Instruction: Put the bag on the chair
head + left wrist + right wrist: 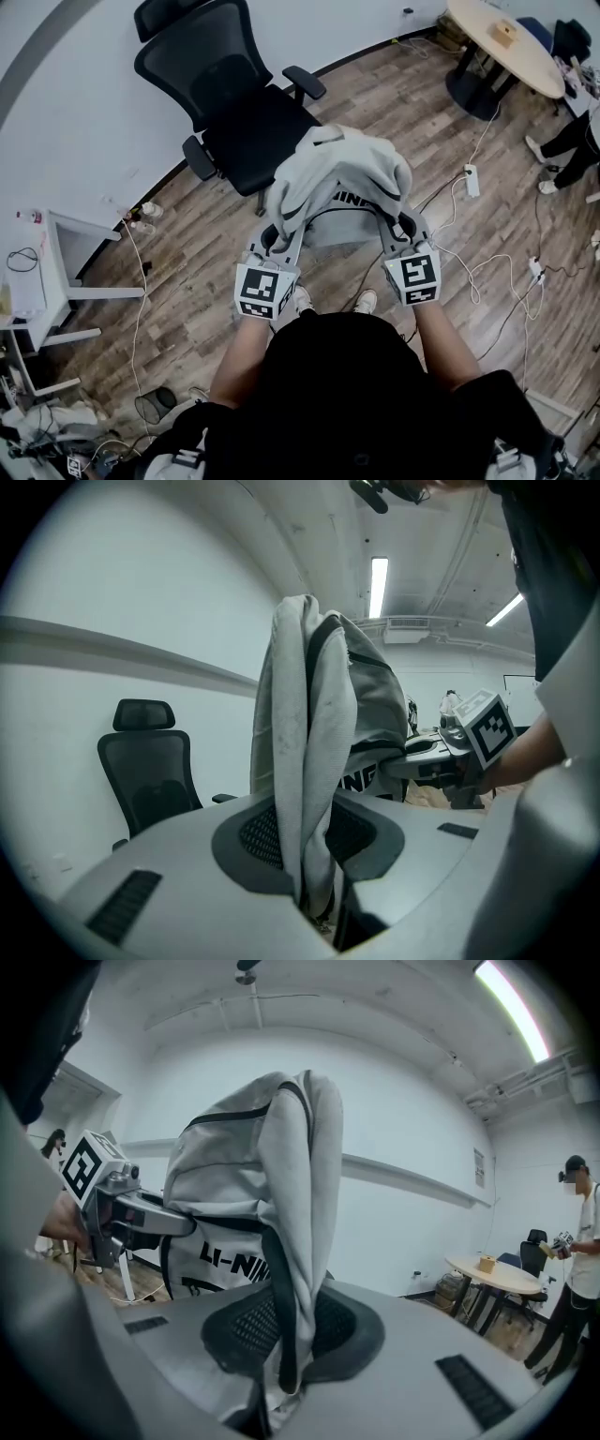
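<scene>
Bag (337,178): light grey soft backpack, black zip lines and black straps, fabric slack and creased, a few dark smudges on the fold in the left gripper view (314,724). It hangs in the air between the two sets of jaws, top bunched up above them, body sagging down between them. It is off the floor (187,244) and not touching the chair (248,122).

Writing: black block print on the bag's side. Right gripper view reads "LI-NIN" (234,1262), the rest hidden behind the fold. Left gripper view shows only "NG". Head view shows "NIN" low on the bag.

Left gripper (281,232): jaws nearly together, pinching a thick vertical fold of grey fabric with a dark trim edge. The fold rises straight up out of the jaws (319,907).

Right gripper (394,223): jaws nearly together, pinching a grey fold plus a black strap that runs down into the gap (272,1382).

Each gripper shows in the other's view, across the bag.

Chair: black mesh office chair with headrest and armrests, beyond the jaws, seat facing them, well apart from the bag. Round table (502,1274) and a standing person (581,1241) far off to the right of the right jaws.
</scene>
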Available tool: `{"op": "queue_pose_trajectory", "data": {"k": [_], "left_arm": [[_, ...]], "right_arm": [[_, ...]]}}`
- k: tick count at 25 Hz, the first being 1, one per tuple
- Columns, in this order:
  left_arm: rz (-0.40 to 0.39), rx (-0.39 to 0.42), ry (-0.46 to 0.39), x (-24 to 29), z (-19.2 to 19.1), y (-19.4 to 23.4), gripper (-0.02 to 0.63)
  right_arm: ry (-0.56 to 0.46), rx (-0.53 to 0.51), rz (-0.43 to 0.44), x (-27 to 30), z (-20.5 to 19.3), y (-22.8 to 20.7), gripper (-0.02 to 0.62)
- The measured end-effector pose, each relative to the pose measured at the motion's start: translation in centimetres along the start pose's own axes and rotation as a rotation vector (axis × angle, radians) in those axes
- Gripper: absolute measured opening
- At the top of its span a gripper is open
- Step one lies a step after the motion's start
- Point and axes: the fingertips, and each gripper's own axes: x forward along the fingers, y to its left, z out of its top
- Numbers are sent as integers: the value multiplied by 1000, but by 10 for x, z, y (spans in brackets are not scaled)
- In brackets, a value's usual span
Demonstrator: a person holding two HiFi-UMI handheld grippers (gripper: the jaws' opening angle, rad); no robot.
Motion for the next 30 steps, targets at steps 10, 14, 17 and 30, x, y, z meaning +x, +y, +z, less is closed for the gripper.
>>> {"op": "queue_pose_trajectory", "data": {"k": [10, 14, 17, 30], "left_arm": [[-49, -18, -10, -28, -16, 54, 91], [-76, -29, -21, -44, -19, 81, 91], [-78, -28, -24, -46, -19, 85, 91], [-16, -58, 0, -15, -22, 125, 94]], "right_arm": [[22, 0, -27, 30, 16, 52, 52], [28, -13, -36, 43, 29, 77, 52], [29, -11, -40, 45, 30, 81, 52], [17, -21, 69, 108, 38, 68, 54]]}}
